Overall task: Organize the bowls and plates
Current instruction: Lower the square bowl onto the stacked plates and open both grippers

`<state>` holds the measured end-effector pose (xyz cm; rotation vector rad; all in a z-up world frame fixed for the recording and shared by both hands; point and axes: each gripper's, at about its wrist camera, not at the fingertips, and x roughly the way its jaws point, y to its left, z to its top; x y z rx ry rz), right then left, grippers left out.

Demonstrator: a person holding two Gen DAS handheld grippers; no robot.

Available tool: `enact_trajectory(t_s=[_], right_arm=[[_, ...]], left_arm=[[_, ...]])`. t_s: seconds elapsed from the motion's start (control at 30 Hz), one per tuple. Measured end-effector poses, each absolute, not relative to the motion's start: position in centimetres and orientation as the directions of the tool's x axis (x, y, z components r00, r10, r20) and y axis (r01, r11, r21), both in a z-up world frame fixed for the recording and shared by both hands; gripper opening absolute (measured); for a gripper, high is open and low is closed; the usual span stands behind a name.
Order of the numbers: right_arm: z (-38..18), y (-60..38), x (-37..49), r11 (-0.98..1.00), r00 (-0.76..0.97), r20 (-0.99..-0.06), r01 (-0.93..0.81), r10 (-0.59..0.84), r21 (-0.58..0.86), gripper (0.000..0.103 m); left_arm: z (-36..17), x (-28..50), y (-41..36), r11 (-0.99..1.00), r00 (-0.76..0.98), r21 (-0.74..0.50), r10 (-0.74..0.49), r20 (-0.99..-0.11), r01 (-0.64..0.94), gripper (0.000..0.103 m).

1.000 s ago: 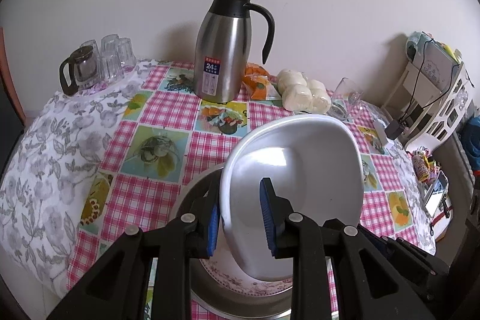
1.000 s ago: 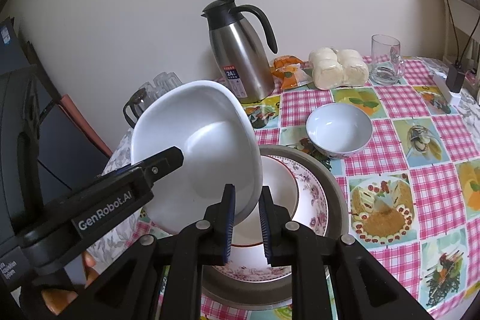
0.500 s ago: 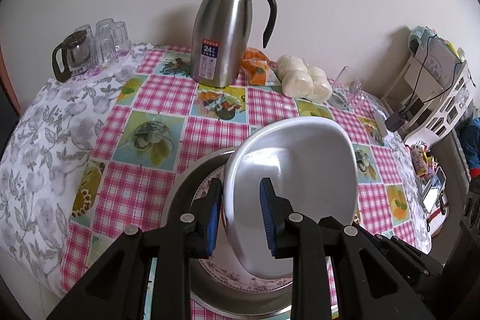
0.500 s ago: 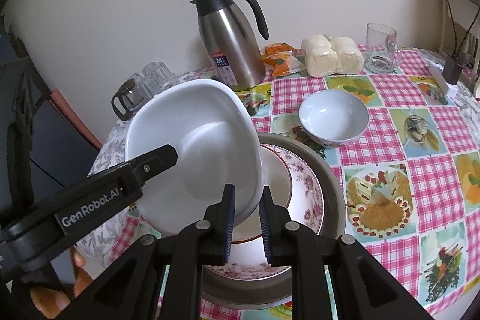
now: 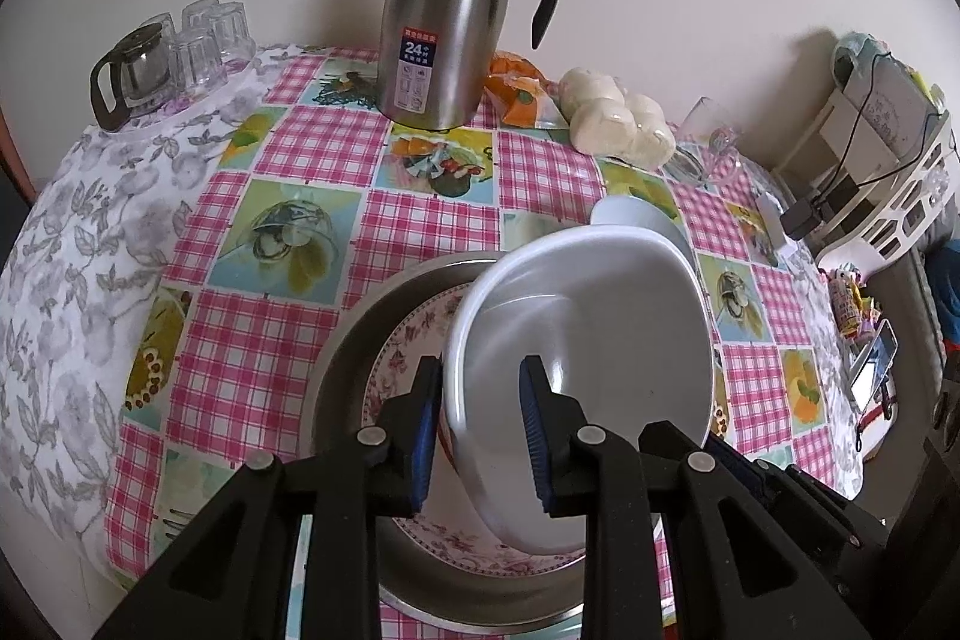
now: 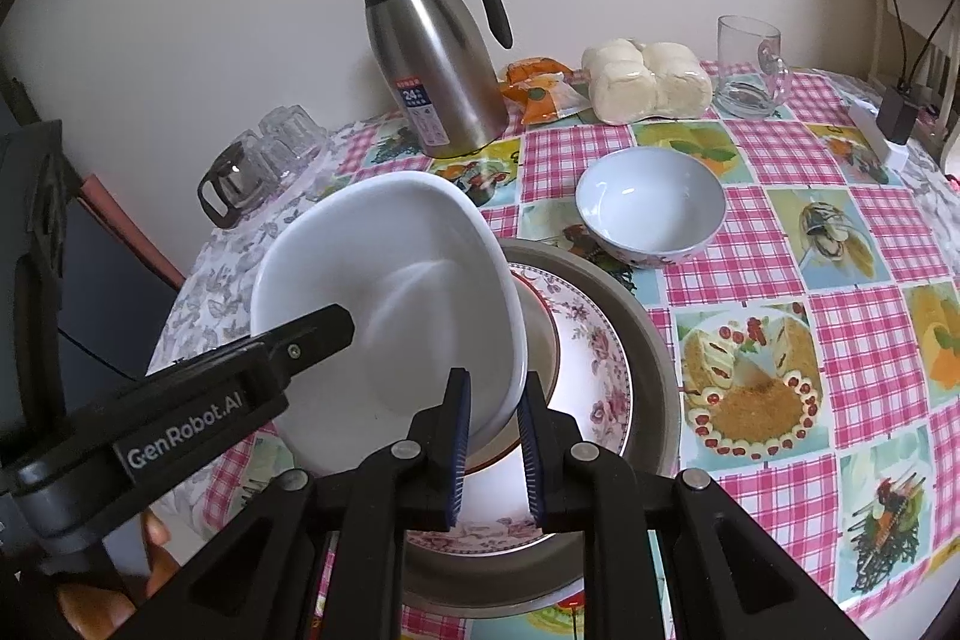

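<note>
Both hand-held grippers, left [image 5: 480, 433] and right [image 6: 492, 439], clamped opposite rims of a white dish [image 6: 384, 304], held tilted between them above the floral plate [image 6: 600, 364] in a metal basin [image 6: 654, 340].

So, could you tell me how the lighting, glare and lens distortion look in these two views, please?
Left wrist view: strong fisheye bend, dark corners; the jug throws a soft shadow on the wall; soft sheen inside the white dish; all sharp, no motion blur. Right wrist view: same curved table edge and dark corners; small glints in the bowl; even daylight, nothing washed out.
</note>
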<state>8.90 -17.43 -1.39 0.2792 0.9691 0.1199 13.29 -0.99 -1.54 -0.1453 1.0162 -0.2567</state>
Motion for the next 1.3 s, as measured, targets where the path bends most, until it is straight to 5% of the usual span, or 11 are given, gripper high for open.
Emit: enact_trajectory(t_s=[0.8, 0.87, 0.93, 1.3], right_arm=[[-2.4, -18.1, 9.4, 0.954, 0.528, -0.82, 0.062, 0.218, 0.294, 0.022], [-2.4, -18.1, 9.4, 0.953, 0.528, -0.82, 0.062, 0.219, 0.295, 0.023], [-2.5, -18.1, 9.5, 0.951, 0.527, -0.818, 0.061, 0.228, 0.305, 0.032], [-2.2, -18.6, 9.4, 0.953, 0.542, -0.817, 0.091, 0.195, 0.288, 0.077]], left_arm=[[-2.1, 13.6, -1.4, 0.964, 0.474, -0.227, -0.266, -0.84, 0.139, 0.029], [-2.1, 13.6, -1.4, 0.964, 0.475, -0.229, -0.266, -0.839, 0.134, 0.038], [-2.1, 13.6, -1.3, 0.967, 0.478, -0.219, -0.254, -0.841, 0.128, 0.056], [-1.9, 13.7, -0.1, 0.982, 0.494, -0.176, -0.183, -0.85, 0.061, 0.065]])
